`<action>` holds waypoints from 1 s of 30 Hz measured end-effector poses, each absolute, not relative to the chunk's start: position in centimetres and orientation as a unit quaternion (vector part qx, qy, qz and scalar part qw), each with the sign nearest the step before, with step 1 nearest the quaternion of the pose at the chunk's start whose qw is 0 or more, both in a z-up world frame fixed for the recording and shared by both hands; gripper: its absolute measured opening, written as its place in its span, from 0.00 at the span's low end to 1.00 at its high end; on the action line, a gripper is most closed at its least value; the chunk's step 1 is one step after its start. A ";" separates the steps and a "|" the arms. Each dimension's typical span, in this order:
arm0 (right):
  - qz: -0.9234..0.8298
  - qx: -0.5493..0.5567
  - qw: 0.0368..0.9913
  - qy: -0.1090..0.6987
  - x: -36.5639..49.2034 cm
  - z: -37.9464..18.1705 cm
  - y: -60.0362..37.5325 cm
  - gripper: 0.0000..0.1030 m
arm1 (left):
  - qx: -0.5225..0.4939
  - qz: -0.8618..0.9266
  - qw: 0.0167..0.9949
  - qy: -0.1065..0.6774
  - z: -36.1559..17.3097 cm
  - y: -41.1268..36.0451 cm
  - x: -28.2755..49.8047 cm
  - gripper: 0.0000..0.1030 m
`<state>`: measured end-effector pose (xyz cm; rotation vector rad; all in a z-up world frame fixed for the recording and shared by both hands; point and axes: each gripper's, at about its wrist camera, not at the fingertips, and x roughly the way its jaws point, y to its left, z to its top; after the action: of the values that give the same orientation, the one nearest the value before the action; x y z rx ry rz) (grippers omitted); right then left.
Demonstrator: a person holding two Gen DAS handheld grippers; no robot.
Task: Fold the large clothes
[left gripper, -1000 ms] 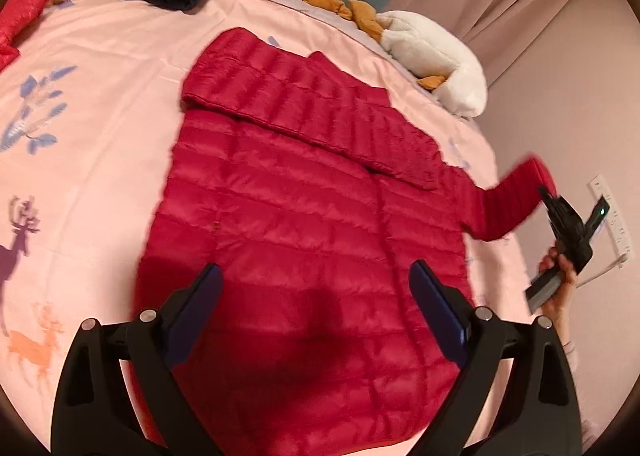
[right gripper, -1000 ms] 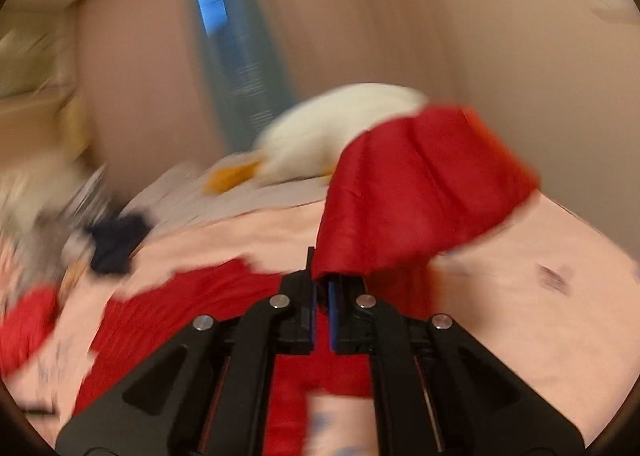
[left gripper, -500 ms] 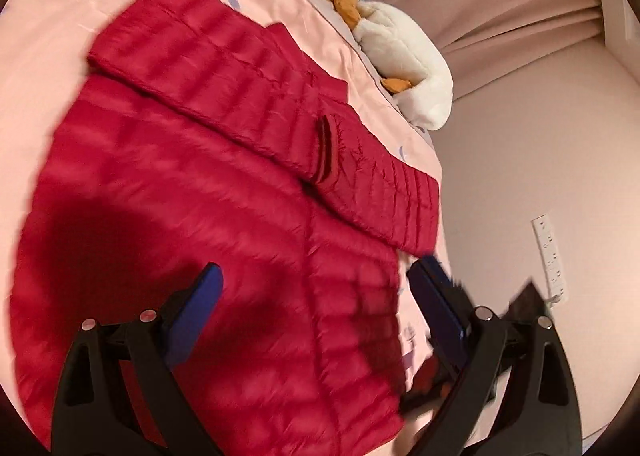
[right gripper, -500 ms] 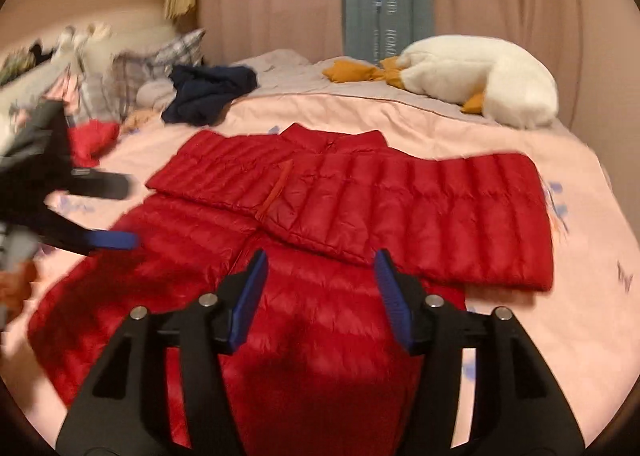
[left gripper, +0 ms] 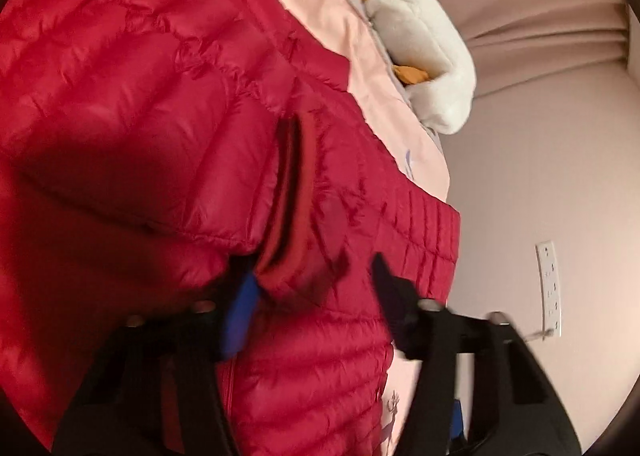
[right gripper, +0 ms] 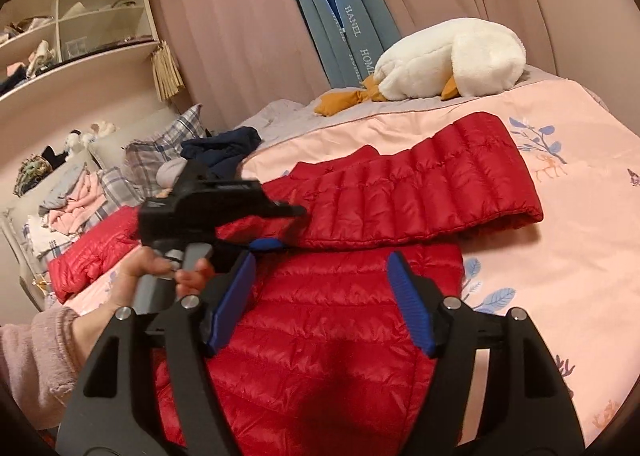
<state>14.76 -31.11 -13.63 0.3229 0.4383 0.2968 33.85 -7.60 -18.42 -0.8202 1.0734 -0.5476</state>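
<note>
A: Where does the red puffer jacket (right gripper: 332, 336) lie?

B: Flat on the pink bedspread (right gripper: 560, 240), front up, with both sleeves folded across the chest. The right sleeve (right gripper: 424, 192) lies crosswise over the upper body, its cuff end reaching toward the printed leaves on the cover.

A: And the claws?

B: The right gripper (right gripper: 320, 296) hovers over the jacket's lower body, its blue pads spread wide with nothing between them. The left gripper (left gripper: 312, 296) sits low over the place where the sleeve cuffs (left gripper: 296, 192) meet, its jaws apart too, the cuff fabric just ahead of them. That view is blurred, so I cannot tell if a pad touches the cloth. From the right wrist view, the left hand (right gripper: 160, 272) grips its handle above the jacket's left side.

A: Any containers?

B: Open wall shelves (right gripper: 68, 28) at the upper left hold small items and folded bits, too small to name.

A: What else is on the bed?

B: A white plush goose (right gripper: 452, 56) near the curtains (right gripper: 248, 24), a dark navy garment (right gripper: 224, 148), and plaid pillows (right gripper: 160, 144).
</note>
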 end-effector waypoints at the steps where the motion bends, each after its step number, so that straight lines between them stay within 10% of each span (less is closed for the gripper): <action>1: 0.147 0.163 0.952 0.213 14.5 -13.6 -31.3 0.68 | -0.376 -0.246 0.746 0.491 -18.6 -7.5 34.0 0.39; 6: 0.159 0.196 0.946 0.201 13.9 -13.9 -32.2 0.70 | -0.372 -0.233 0.765 0.471 -18.2 -7.0 33.5 0.11; 18: 0.161 0.203 0.943 0.209 13.9 -14.8 -32.5 0.72 | -0.339 -0.235 0.844 0.343 -7.8 -4.0 31.9 0.09; 30: 0.158 0.199 0.938 0.235 14.6 -15.5 -31.7 0.72 | -0.320 -0.105 0.857 0.390 -12.6 7.5 31.8 0.09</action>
<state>14.63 -31.66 -15.50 0.4056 0.4799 0.3219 31.82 7.53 -12.58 -0.6721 0.8187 -0.2203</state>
